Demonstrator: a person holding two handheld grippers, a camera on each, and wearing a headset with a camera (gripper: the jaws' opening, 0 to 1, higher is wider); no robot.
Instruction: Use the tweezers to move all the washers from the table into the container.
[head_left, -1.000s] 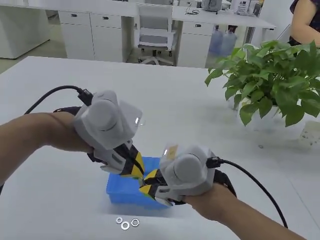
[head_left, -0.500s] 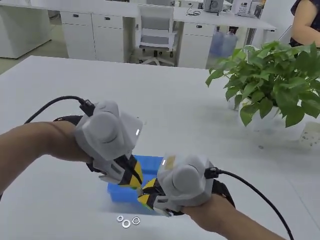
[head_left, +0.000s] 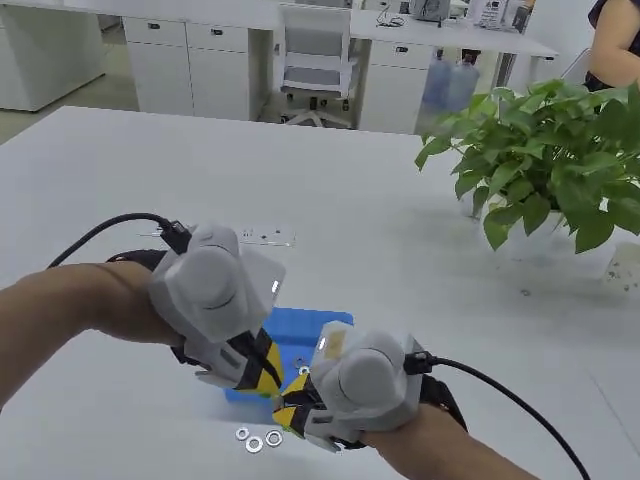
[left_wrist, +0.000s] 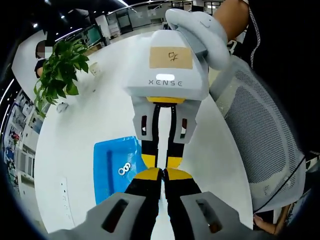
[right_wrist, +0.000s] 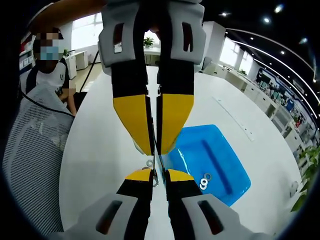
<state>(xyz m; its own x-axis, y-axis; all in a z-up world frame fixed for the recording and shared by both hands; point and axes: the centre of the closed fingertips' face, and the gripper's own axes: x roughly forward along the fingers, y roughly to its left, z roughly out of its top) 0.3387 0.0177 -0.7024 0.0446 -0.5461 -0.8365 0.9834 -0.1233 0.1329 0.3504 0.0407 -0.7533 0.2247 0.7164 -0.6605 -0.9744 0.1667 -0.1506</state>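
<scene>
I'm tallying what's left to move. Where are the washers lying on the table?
In the head view, three washers lie together on the white table at the bottom, just in front of the blue container, at its near edge.

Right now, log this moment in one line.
left claw shut | right claw shut on tweezers | blue container holds washers | three washers on table

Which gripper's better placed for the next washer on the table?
Right, probably. The right gripper sits lower, nearest the washers; its own view shows one just past its tips, with what looks like the tweezers between them. The left gripper is by the container.
</scene>
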